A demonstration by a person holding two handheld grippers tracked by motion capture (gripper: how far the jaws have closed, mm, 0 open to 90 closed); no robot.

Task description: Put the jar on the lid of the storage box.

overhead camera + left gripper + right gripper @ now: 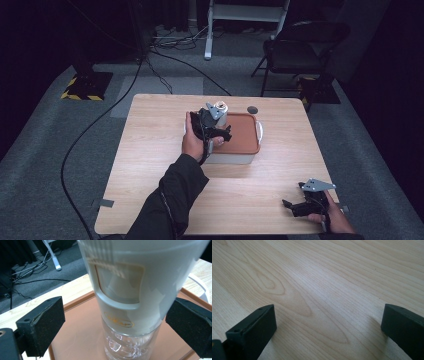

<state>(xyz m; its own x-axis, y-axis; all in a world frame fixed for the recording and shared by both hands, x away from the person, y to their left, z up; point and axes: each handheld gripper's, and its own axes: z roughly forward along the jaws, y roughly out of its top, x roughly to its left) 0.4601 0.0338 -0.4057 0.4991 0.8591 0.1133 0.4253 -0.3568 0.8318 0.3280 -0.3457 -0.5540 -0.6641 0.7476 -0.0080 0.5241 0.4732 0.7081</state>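
Surface: pale wood grain is seen under both claws, with grey carpet, loose cables and a folding chair [300, 47] beyond the far edge.
Left claw [112, 325]: its jaws are spread, with the bottle standing between them; a clear gap is seen at the left pad, while the right pad lies at the label's edge, and contact there cannot be told. In the high view it is held over the orange lid by the left hand [192, 142].
Bottle [130, 302]: upright, clear plastic at the base, wrapped above in a white label with a brown-bordered panel; it is set on the lid near the far left corner.
Lid [82, 335]: orange-brown, flat with a raised rim, fitted on a white tub [230, 157] near the middle of the surface [150, 165].
Right claw [328, 327]: jaws spread wide with nothing between them, held low over bare wood at the near right corner, well apart from the tub.
Small dark disc [252, 109]: laid on the wood just behind the tub.
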